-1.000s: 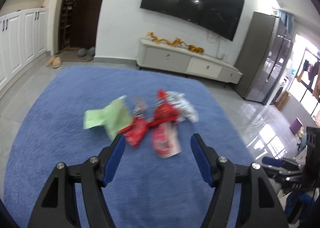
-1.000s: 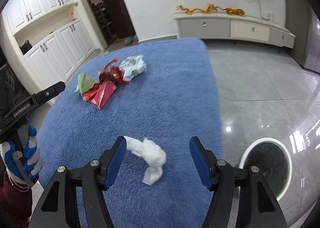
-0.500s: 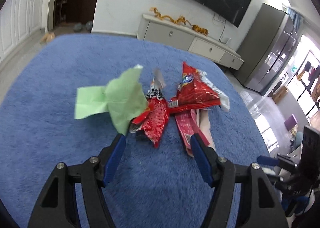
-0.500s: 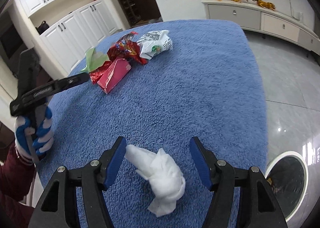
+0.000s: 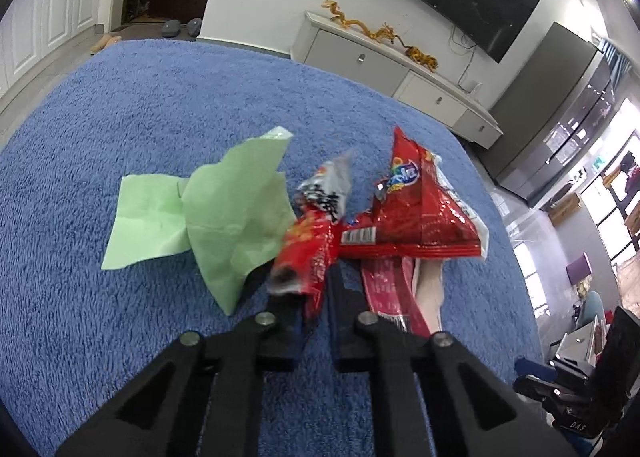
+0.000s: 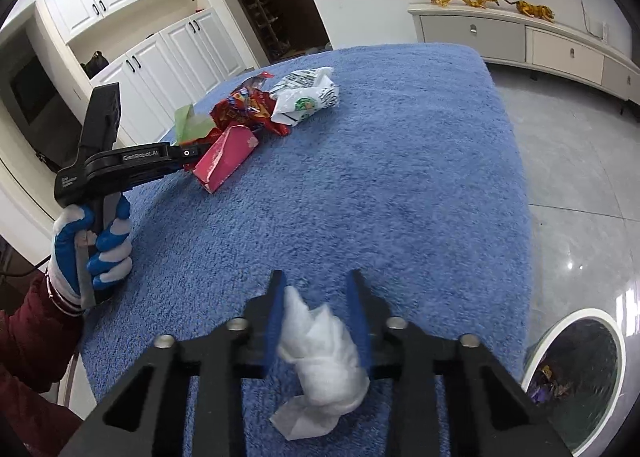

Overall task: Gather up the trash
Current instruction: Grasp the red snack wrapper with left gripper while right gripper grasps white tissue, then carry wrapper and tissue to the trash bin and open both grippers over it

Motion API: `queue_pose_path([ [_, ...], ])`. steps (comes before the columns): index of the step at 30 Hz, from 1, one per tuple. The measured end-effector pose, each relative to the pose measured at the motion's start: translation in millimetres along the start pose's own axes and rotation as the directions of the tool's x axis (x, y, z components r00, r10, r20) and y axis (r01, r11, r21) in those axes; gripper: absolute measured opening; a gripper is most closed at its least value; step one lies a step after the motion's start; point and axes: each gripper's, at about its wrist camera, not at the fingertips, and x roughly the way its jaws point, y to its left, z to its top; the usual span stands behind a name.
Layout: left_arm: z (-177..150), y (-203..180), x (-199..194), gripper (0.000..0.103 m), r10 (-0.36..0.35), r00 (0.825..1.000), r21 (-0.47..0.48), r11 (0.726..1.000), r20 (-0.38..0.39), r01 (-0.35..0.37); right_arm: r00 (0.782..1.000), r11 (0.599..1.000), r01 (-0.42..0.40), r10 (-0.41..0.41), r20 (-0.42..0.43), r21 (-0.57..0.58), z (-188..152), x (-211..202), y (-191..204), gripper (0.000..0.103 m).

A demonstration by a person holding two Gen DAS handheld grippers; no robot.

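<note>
While both jaws have just been closing, each hand-held gripper now has a piece of trash between its fingers, so the step in hand looks like the pick-up itself. The left hand-held gripper [image 5: 316, 297] is pinching the lower end of a crinkled red foil snack wrapper [image 5: 310, 257], which sits at the near edge of a small heap on the fluffy blue surface [image 5: 120, 117]. Touching that wrapper are a crumpled pale green paper sheet [image 5: 208, 217] on its left, a larger red triangular snack bag [image 5: 416, 213] on its right, and a pink flat packet [image 5: 386, 285] lying partly under the bag. The right hand-held gripper [image 6: 318, 321] has drawn in on a wadded white tissue [image 6: 324, 349] near the surface's front edge; its blue pads [image 6: 276, 321] touch the wad's sides, so it appears gripped.

A round white-rimmed bin [image 6: 576, 373] stands on the grey floor just off the surface's right corner, with some wrappers already inside. The next move probably calls for lifting both pieces clear without dragging neighbours along, then carrying them over the bin's mouth.

Readable writing is sparse: the left tool's arm reads "GenRobot.AI" in the right view. The triangular bag shows a barcode and a blue-and-yellow logo too blurred to read.
</note>
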Motion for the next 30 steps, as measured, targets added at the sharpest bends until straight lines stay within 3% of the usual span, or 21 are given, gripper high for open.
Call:
queue_pose_path([
  [7, -14, -7, -45, 0.005, 0.035, 0.998, 0.003, 0.999, 0.061, -0.035, 1.000, 1.000, 0.012, -0.011, 0.028, -0.010, -12, -19, 4, 0.010],
  [18, -40, -37, -149, 0.005, 0.055, 0.982, 0.046, 0.997, 0.179, -0.064, 0.981, 0.999, -0.027, 0.030, 0.193, -0.019, -18, -82, 16, 0.008],
  [25, -41, -129, -154, 0.005, -0.049, 0.985, 0.204, 0.979, 0.165, 0.014, 0.942, 1.000, 0.020, -0.027, 0.334, 0.022, -16, -136, -16, 0.008],
  [30, -49, -222, -110, 0.005, -0.156, 0.986, 0.338, 0.933, 0.065, 0.126, 0.904, 0.986, 0.119, -0.156, 0.398, 0.116, -27, -176, -72, 0.008],
])
